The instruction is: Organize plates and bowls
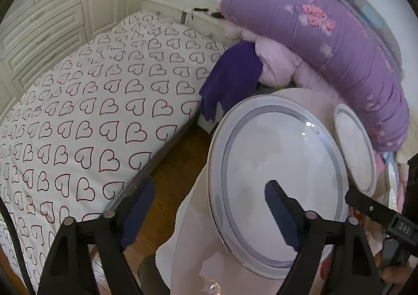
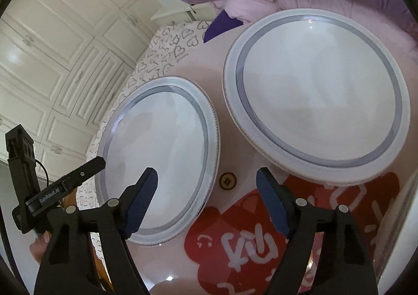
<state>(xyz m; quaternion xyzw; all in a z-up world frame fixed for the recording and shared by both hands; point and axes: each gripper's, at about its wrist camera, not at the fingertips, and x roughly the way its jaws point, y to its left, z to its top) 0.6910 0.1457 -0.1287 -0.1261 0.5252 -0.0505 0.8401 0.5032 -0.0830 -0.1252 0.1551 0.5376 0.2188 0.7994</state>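
in the right wrist view two white plates with grey rings lie on a pink table (image 2: 224, 138): the near plate (image 2: 159, 161) at lower centre-left, the far plate (image 2: 318, 96) at upper right, close but apart. the right gripper (image 2: 206, 200) is spread wide, empty. the left gripper (image 1: 209, 216) is released too, one finger (image 1: 280, 212) over the near plate (image 1: 274, 180). a heart-print bed (image 1: 91, 112) fills the left of that frame.

The two plates, one nearer (image 2: 159, 153) and one farther (image 2: 316, 96), are white with a grey ring inside the rim. The table surface (image 2: 224, 117) is pale pink, with a red patch (image 2: 250, 237) that carries white signs. The bed cover (image 1: 99, 101) is white with dark red heart outlines. The quilt (image 1: 326, 20) is purple with pink flowers. The finger pads (image 2: 141, 200) are dark blue.
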